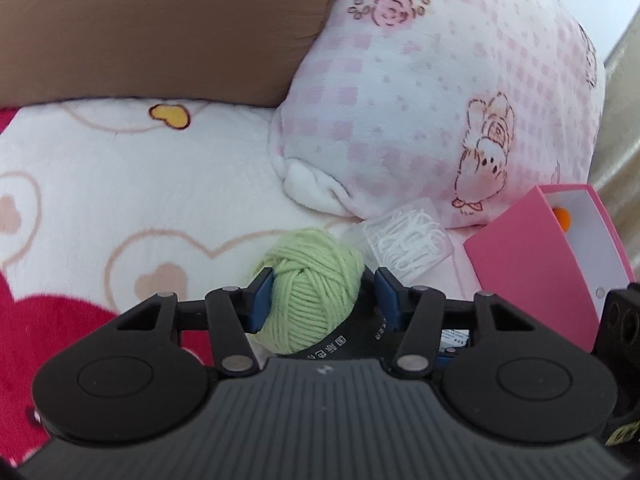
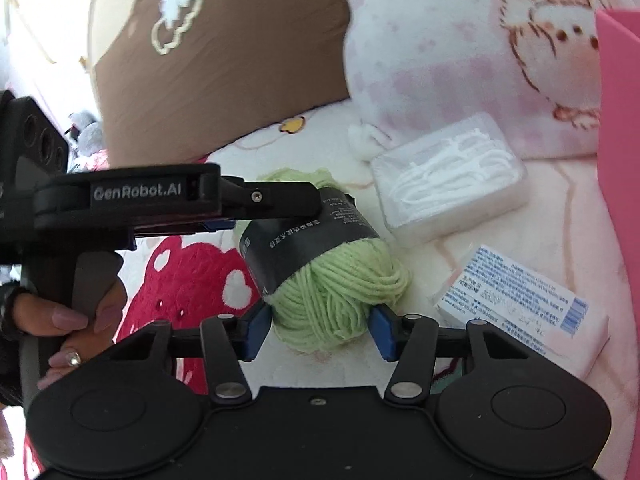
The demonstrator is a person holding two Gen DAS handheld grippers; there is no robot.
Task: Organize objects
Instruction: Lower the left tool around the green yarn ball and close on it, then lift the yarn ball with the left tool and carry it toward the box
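Green yarn, a ball of it [image 1: 310, 292] with a black paper band, sits between the blue pads of both tongs at once. In the left wrist view the left gripper [image 1: 320, 300] closes on the banded end: the left pad [image 1: 260, 300] presses into the wool, while the right pad [image 1: 386, 296] lies against the dark band, though that contact is in shadow and hard to confirm. In the right wrist view the right gripper [image 2: 320, 330] straddles the bare end of the ball, both pads touching its sides; whether they squeeze or merely rest I cannot tell. The left gripper reaches in from the side there, its black finger [image 2: 276, 200] lying over the band.

The yarn rests on a fleece blanket [image 1: 100, 184] printed with hearts. Just beyond the yarn is a clear plastic case of white floss picks [image 2: 448, 184], and behind that a pink checked pillow [image 1: 440, 92]. Beside the yarn, toward the pink box [image 1: 532, 264], lies a white printed carton [image 2: 516, 300], its small text unreadable. The pink box is cut off at the frame edge; something orange shows inside it, too little to name. A brown cushion [image 2: 224, 56] stands behind the yarn. A hand [image 2: 76, 320] grips the left tool's handle, partly hidden.
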